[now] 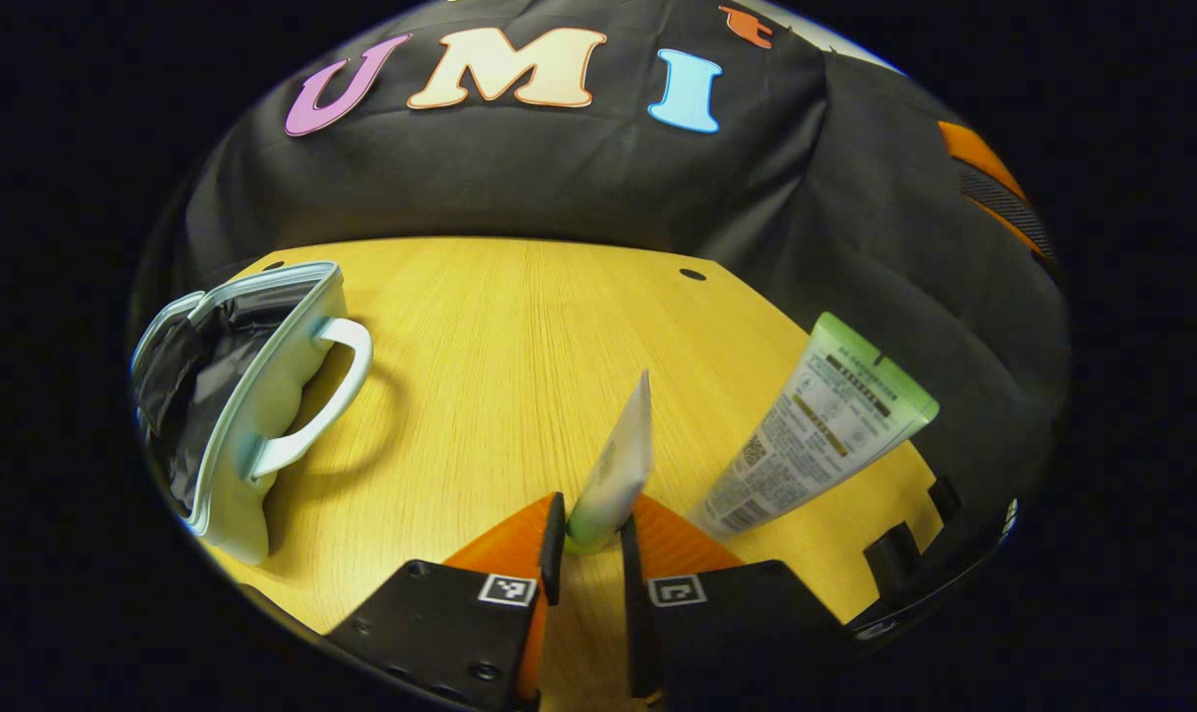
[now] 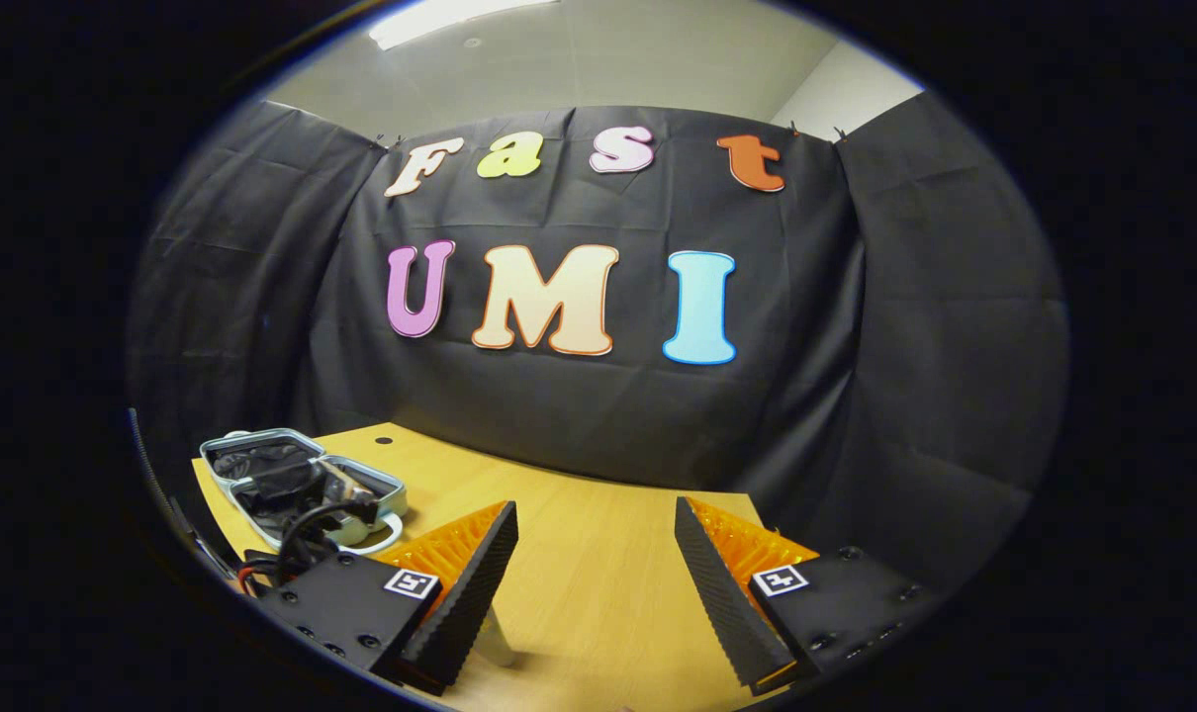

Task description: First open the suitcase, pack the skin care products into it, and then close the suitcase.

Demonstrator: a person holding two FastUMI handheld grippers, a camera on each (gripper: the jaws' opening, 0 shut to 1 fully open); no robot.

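above the table (image 1: 500, 326), left gripper (image 1: 591, 534) pinches a tube (image 1: 618, 465).

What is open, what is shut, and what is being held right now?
suitcase: open, lying on the table.
small tube: upright, pinched between the left gripper fingers.
big tube: lying flat on the table, untouched.
right gripper: fingers wide apart, holding nothing.

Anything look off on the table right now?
Nothing stands out. The suitcase lies open on the table; the left gripper pinches a small tube upright, a larger tube beside it. Right gripper jaws open, empty.
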